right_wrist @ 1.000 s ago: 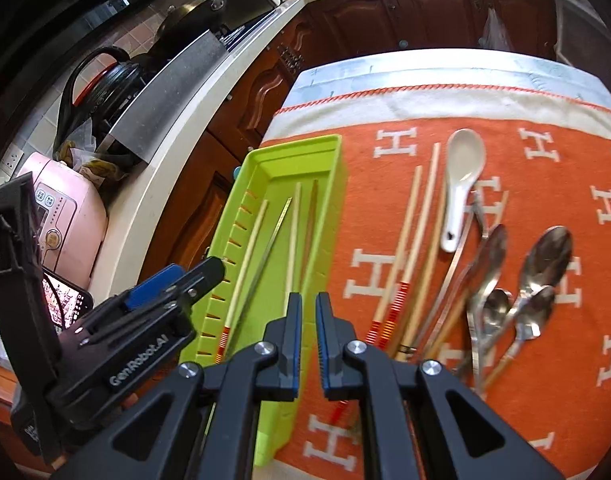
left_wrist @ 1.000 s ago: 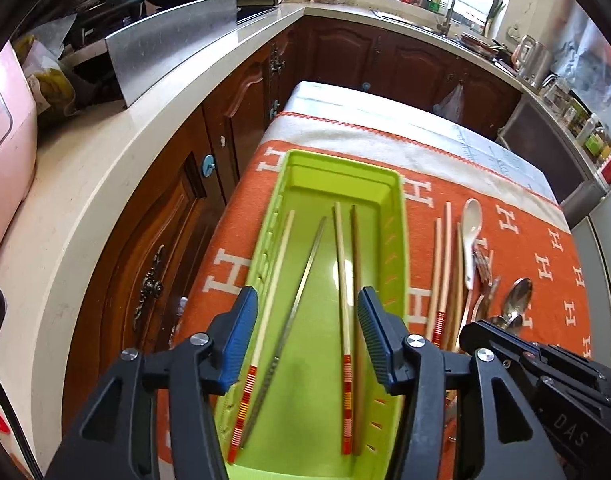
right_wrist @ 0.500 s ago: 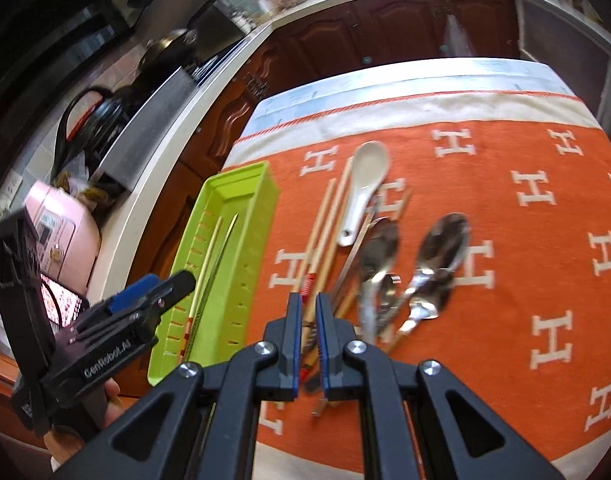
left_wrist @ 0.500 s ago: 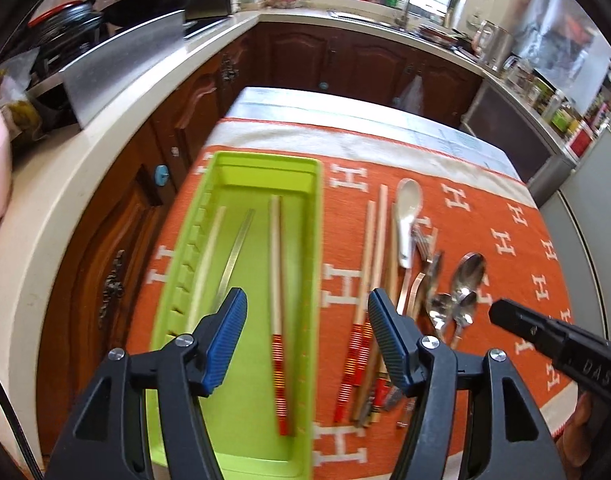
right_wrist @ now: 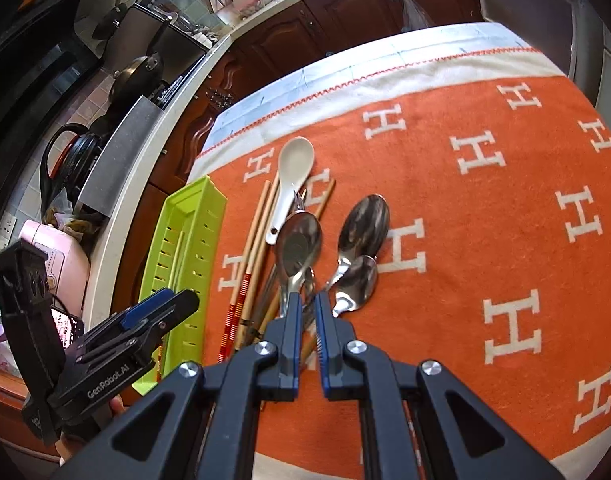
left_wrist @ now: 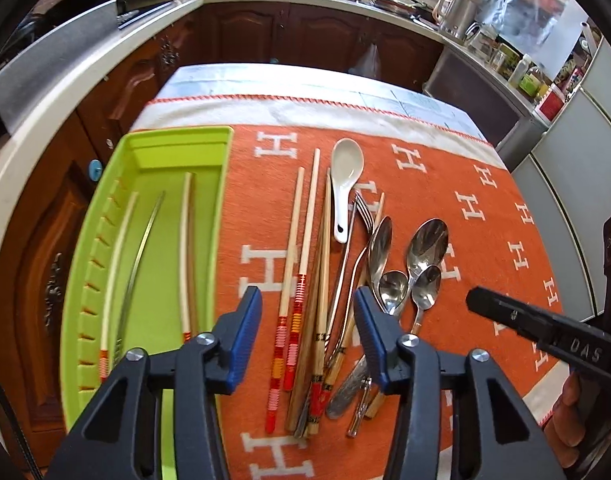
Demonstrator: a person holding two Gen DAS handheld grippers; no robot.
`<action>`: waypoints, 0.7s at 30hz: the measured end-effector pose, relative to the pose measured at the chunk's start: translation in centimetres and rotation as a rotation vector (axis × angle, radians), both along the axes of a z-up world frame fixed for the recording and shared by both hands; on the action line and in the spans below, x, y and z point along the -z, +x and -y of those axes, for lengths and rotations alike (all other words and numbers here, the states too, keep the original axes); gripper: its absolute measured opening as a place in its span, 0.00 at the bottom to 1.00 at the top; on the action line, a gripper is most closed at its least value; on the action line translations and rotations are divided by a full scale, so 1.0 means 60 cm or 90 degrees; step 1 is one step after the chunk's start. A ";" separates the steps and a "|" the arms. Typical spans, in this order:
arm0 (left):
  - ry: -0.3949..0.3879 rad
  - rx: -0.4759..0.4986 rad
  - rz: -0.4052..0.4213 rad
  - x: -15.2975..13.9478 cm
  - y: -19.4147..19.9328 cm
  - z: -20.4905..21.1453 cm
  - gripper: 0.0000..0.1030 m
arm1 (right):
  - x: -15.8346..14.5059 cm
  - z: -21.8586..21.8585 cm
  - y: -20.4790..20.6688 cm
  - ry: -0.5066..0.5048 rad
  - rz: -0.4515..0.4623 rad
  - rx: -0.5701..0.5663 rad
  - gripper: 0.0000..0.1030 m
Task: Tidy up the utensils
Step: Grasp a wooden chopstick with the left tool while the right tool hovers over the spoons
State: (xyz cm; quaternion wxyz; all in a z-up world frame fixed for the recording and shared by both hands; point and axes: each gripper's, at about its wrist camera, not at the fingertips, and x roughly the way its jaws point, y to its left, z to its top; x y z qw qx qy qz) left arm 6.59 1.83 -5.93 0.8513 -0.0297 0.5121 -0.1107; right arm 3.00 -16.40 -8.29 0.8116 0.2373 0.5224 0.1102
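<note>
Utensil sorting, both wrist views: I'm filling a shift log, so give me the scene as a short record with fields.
surface: orange cloth with white H marks
tray: green, at the cloth's left edge, holding a few chopsticks
unsorted pile: chopsticks, white spoon, fork, metal spoons, all on the cloth
left gripper: jaws closing above the pile's handles, nothing pressed between the pads
right gripper: nearly shut, empty, over the metal spoons
sorting: unfinished

Chopsticks, spoons, fork loose beside green tray w/ few chopsticks.
</note>
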 end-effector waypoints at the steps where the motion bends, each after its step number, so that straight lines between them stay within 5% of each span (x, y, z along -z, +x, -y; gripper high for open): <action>1: 0.005 0.003 -0.006 0.007 0.007 0.004 0.36 | 0.005 0.001 0.001 0.004 -0.004 -0.003 0.08; 16: 0.051 0.029 -0.038 0.058 0.067 0.047 0.30 | 0.055 0.007 0.025 0.015 -0.030 -0.021 0.08; 21: 0.077 0.039 -0.044 0.070 0.074 0.059 0.08 | 0.066 0.018 0.029 0.020 -0.036 -0.015 0.08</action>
